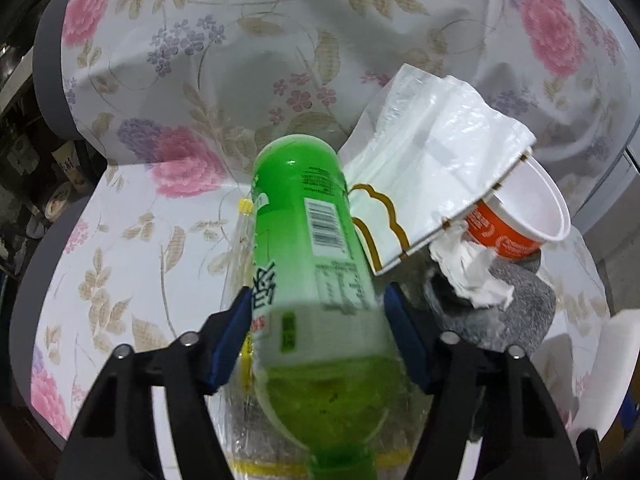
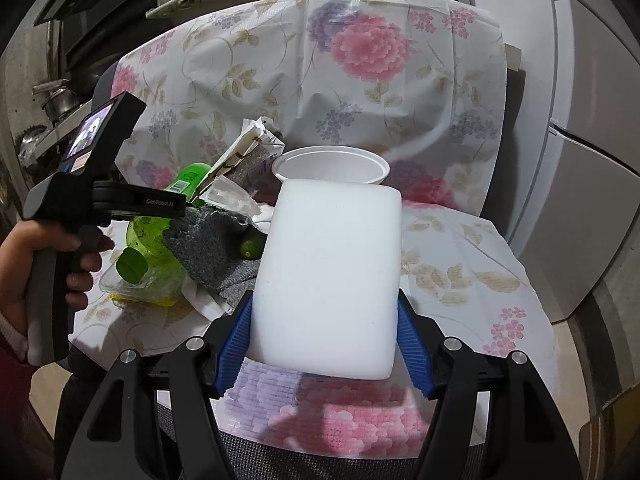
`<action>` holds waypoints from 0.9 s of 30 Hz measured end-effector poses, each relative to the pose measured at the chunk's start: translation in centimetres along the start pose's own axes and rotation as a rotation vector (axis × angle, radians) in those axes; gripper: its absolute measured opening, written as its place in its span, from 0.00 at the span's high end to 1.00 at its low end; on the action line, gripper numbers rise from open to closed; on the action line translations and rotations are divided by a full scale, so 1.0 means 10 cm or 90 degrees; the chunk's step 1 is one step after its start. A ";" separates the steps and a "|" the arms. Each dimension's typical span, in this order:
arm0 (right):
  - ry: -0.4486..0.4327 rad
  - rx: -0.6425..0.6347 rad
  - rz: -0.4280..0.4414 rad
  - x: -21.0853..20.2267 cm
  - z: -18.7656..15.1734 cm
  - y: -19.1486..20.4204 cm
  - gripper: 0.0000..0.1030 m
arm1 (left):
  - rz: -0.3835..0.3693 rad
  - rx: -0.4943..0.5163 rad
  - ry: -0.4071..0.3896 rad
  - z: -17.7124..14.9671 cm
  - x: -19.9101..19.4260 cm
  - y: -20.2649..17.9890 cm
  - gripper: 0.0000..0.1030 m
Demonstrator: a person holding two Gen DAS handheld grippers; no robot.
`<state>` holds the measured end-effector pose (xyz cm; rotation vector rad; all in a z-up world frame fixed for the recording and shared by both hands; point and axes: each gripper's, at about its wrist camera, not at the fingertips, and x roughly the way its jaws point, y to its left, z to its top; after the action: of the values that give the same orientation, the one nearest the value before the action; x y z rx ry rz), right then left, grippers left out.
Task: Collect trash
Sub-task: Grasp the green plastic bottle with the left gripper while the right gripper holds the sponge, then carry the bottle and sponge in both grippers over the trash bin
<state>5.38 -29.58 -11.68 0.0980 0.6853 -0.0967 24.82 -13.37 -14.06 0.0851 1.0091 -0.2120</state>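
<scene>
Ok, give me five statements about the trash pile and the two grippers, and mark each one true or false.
1. The left gripper has a green bottle between its blue pads. True.
2. The right gripper is empty. False: it holds a white foam block between its pads.
3. The green bottle has lost its cap. False: the right wrist view shows a green cap on it.
4. An orange and white cup lies on its side beside a white plastic bag. True.
5. The floral cloth under the pile is plain blue. False: it is pale with pink and purple flowers.
</scene>
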 end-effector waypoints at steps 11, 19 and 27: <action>0.000 -0.010 0.015 -0.06 0.07 0.13 0.37 | -0.047 -0.033 -0.106 -0.06 -0.40 0.37 0.44; -0.004 -0.007 0.015 -0.16 0.16 0.23 0.39 | -0.113 -0.042 -0.197 -0.22 -1.00 0.57 0.44; -0.001 0.001 -0.006 -0.42 0.10 0.17 0.40 | -0.166 0.033 -0.201 -0.86 -1.30 0.33 0.44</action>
<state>2.99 -27.76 -8.15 0.0963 0.6842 -0.1068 11.71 -6.97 -7.68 -0.0332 0.6977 -0.4744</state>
